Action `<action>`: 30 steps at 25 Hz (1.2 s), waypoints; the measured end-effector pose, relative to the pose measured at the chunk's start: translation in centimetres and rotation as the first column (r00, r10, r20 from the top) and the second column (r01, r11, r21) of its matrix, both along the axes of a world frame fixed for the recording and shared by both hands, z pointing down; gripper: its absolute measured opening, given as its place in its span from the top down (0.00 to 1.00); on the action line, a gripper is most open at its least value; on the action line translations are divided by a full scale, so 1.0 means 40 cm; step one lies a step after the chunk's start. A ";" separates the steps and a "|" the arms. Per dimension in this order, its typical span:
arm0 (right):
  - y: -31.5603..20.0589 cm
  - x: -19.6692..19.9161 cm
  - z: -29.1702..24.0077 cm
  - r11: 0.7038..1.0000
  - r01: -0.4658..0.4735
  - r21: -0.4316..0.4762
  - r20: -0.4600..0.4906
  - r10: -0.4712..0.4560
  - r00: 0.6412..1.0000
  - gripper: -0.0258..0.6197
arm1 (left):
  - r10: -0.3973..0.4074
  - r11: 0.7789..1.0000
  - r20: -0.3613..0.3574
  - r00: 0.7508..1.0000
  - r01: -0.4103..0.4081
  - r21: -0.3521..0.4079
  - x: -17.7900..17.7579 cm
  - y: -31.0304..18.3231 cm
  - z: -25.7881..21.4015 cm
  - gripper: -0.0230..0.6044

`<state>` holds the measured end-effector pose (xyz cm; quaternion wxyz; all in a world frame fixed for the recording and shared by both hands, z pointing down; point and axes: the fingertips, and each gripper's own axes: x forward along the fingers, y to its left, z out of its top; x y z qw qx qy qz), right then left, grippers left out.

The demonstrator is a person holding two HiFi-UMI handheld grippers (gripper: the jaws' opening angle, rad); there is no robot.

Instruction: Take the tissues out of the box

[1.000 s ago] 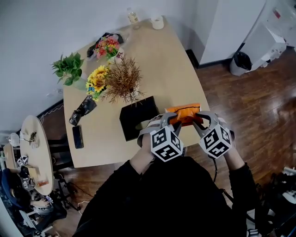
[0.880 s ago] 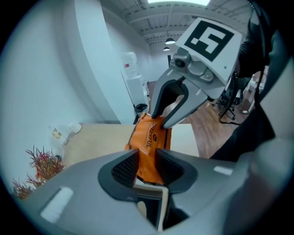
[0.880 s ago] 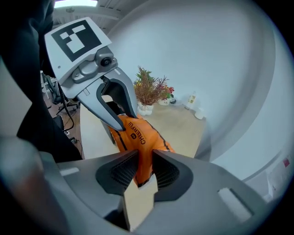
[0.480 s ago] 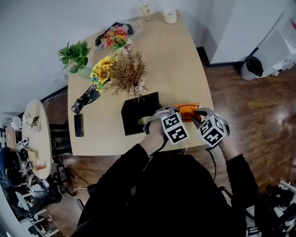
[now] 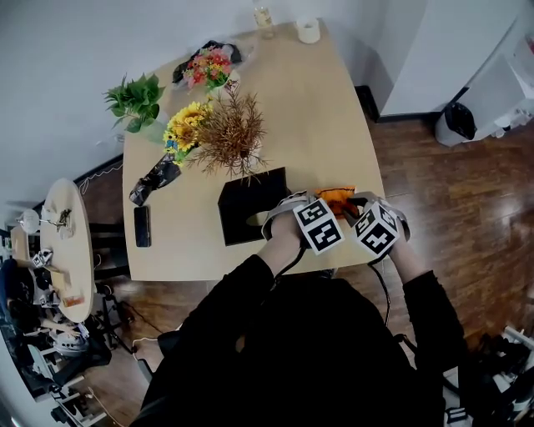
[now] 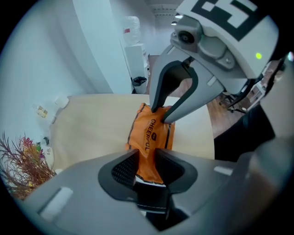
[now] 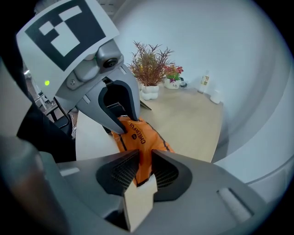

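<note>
Pinching one end of the orange tissue pack [image 6: 149,131] with the left gripper [image 6: 147,160], ribbed pads pressed flat on both faces of the film. Pinching the opposite end with the right gripper [image 7: 144,166], pads likewise pressed onto the orange wrapper, with a pale flat scrap [image 7: 138,202] low in that grip, nearer the camera; cannot tell what. Facing each other with tips close together and the pack spanning the gap, dark print running along its length.

Held over the near right corner of the desk [image 5: 317,117]. Just left of the pack, by the near edge: black box [image 5: 250,200], with a pale patch in its top opening. Beyond the box, toward the middle of the desk: dried brown plant [image 5: 229,133], with sunflowers [image 5: 179,133] just to its left. Along the left edge: green leafy plant [image 5: 133,96], dark wrapper [image 5: 154,177], and black phone [image 5: 142,225] closest to the near left corner. Toward the far left corner: bunch of pink and red flowers [image 5: 209,65]. At the far edge: white roll [image 5: 309,31] and small bottle [image 5: 264,15], side by side but apart.
</note>
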<state>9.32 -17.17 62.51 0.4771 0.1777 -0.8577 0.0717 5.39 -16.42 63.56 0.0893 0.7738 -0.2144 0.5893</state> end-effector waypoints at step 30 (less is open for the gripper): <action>0.051 0.086 -0.471 0.703 -0.704 0.101 0.644 0.494 0.585 0.96 | -0.292 0.721 -0.836 0.465 0.681 0.127 -0.445 0.165 -0.531 0.87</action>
